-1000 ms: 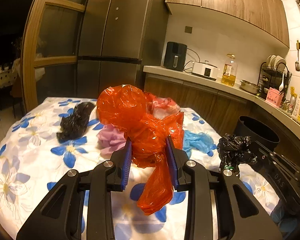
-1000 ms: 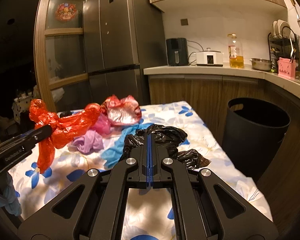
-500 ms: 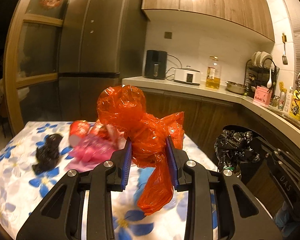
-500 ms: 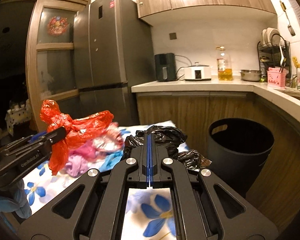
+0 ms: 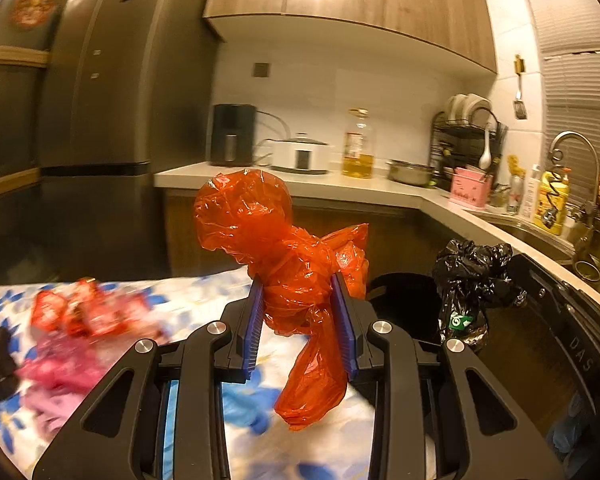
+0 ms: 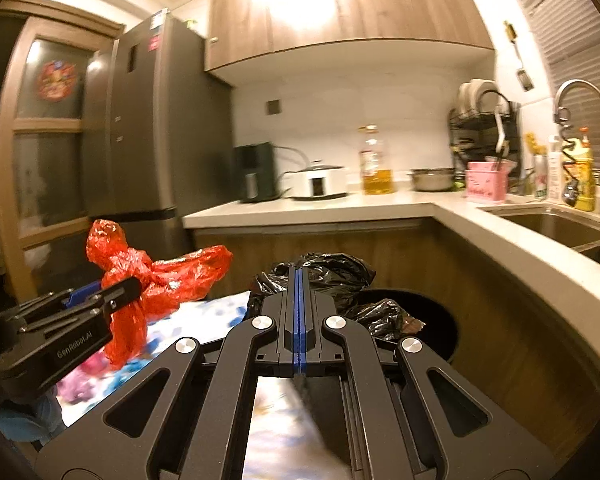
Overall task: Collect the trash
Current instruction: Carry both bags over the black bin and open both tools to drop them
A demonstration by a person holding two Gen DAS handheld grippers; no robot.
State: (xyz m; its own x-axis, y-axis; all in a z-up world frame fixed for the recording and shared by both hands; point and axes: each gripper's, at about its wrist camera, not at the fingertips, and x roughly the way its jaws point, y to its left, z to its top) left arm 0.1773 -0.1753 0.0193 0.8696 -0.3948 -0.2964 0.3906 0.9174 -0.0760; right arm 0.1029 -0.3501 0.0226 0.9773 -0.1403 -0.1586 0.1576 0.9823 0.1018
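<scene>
Where the black bag [image 6: 332, 276] bunches, tool [image 6: 299, 280] pads vanish.

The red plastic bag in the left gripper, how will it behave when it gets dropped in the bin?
The red plastic bag looks floppy: its tail droops below the left gripper. Probably light, since it stays up from a narrow pinch. Thin crinkled film may cling or catch on the pads rather than fall cleanly.

bin [image 6: 440, 320] below counter [image 6: 380, 204] (right of table [image 6: 204, 316])
</scene>
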